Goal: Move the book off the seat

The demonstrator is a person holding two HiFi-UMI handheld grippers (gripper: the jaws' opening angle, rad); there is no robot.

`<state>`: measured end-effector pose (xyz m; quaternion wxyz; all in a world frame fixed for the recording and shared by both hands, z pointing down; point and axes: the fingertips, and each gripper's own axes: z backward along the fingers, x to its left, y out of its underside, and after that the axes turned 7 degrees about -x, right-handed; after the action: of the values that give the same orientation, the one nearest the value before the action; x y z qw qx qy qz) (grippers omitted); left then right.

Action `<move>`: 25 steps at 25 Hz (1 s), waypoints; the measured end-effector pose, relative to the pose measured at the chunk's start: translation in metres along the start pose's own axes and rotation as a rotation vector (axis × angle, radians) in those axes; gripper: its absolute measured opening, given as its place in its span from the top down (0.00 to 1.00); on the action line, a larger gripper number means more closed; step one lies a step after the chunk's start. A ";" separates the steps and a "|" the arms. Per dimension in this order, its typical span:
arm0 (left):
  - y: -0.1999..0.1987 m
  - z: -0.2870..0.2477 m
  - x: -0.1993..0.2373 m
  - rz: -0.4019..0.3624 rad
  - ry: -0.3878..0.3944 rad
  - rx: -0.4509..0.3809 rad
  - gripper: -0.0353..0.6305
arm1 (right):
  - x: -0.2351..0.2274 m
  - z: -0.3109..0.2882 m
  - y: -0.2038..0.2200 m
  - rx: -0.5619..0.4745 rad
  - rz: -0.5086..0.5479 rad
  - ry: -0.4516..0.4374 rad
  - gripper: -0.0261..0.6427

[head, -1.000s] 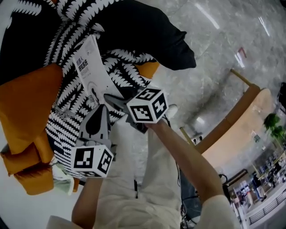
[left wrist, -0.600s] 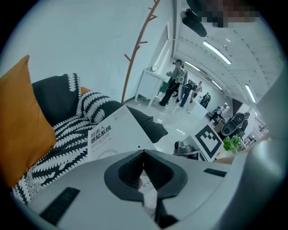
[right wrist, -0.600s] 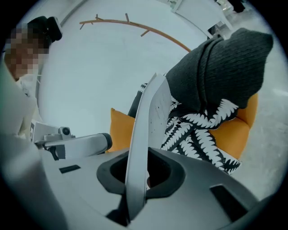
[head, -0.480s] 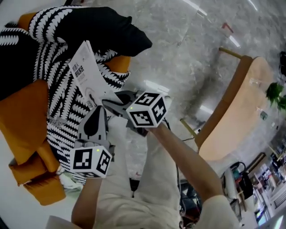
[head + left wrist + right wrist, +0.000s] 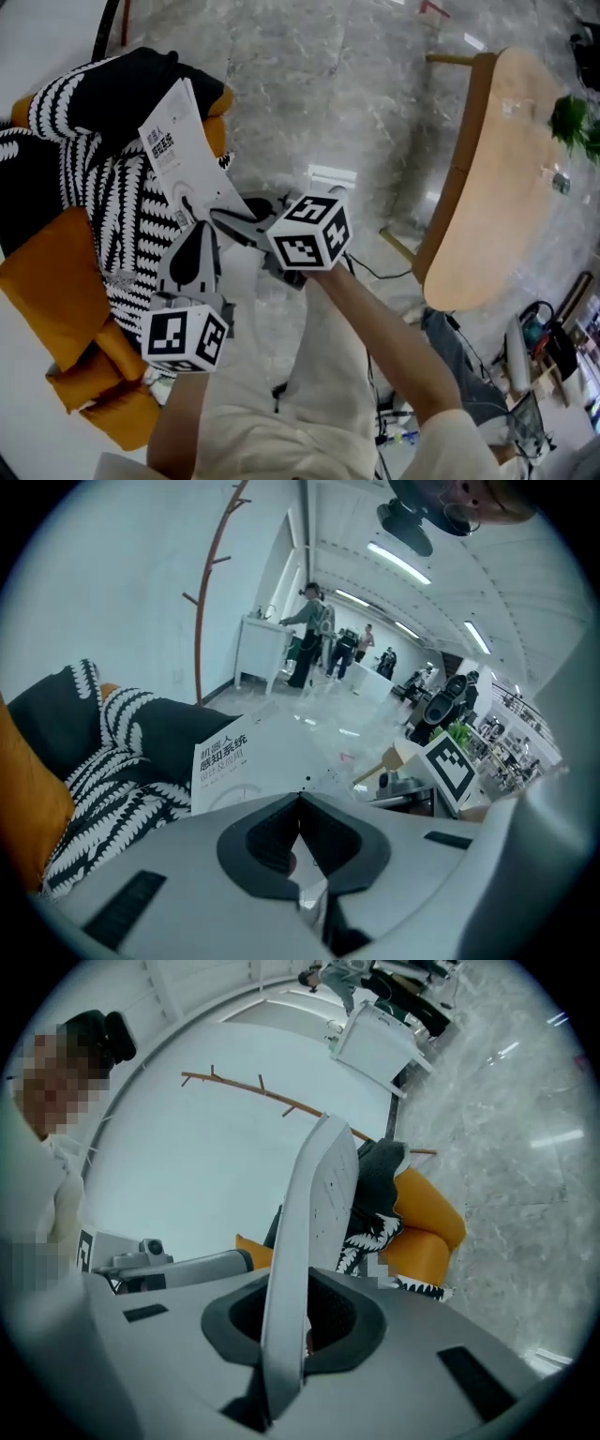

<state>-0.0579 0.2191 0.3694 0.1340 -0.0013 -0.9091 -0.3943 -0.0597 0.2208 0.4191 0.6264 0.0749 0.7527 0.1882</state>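
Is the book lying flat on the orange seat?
No, the right tongs clamp the book upright by its edge, away from the orange seat.

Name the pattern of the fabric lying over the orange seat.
The fabric is black with white feather-like stripes; clearest in the head view.

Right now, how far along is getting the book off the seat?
Done: the book is lifted clear of the orange chair and its black-and-white throw.
In hand: the right gripper clamps its lower end, holding it upright in the air. The left gripper is shut and empty just below.
Left: set the book down somewhere off the seat; it rests on nothing yet.
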 end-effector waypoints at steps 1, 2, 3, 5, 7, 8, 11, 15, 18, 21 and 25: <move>-0.003 -0.011 -0.004 0.016 -0.055 0.004 0.94 | -0.007 0.003 -0.007 0.041 -0.011 -0.041 0.89; -0.008 -0.023 -0.010 0.012 -0.071 0.008 0.94 | -0.014 0.009 -0.016 0.045 -0.017 -0.055 0.89; -0.013 -0.032 -0.017 -0.001 -0.064 0.011 0.94 | -0.019 0.016 -0.025 0.029 -0.020 -0.053 0.89; -0.020 -0.040 -0.034 -0.029 -0.037 0.012 0.93 | -0.022 0.034 -0.036 -0.013 -0.024 -0.042 0.89; -0.024 -0.043 -0.054 -0.053 -0.013 0.014 0.94 | -0.023 0.055 -0.043 -0.054 -0.032 -0.031 0.89; -0.025 -0.045 -0.063 -0.067 0.000 0.015 0.94 | -0.024 0.064 -0.047 -0.078 -0.038 -0.023 0.89; -0.029 -0.054 -0.086 -0.110 0.043 0.026 0.93 | -0.031 0.089 -0.059 -0.149 -0.049 0.005 0.89; -0.027 -0.068 -0.123 -0.153 0.094 0.046 0.94 | -0.041 0.129 -0.072 -0.223 -0.051 0.030 0.89; -0.020 -0.077 -0.153 -0.184 0.130 0.061 0.93 | -0.051 0.162 -0.078 -0.273 -0.053 0.053 0.89; -0.016 -0.084 -0.185 -0.214 0.179 0.073 0.93 | -0.061 0.195 -0.080 -0.327 -0.067 0.086 0.89; -0.012 -0.091 -0.222 -0.267 0.239 0.095 0.94 | -0.067 0.237 -0.083 -0.414 -0.101 0.127 0.89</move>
<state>0.1769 0.1681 0.3658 0.1874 0.1726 -0.8965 -0.3624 0.1939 0.1663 0.4154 0.5885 -0.1049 0.7387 0.3113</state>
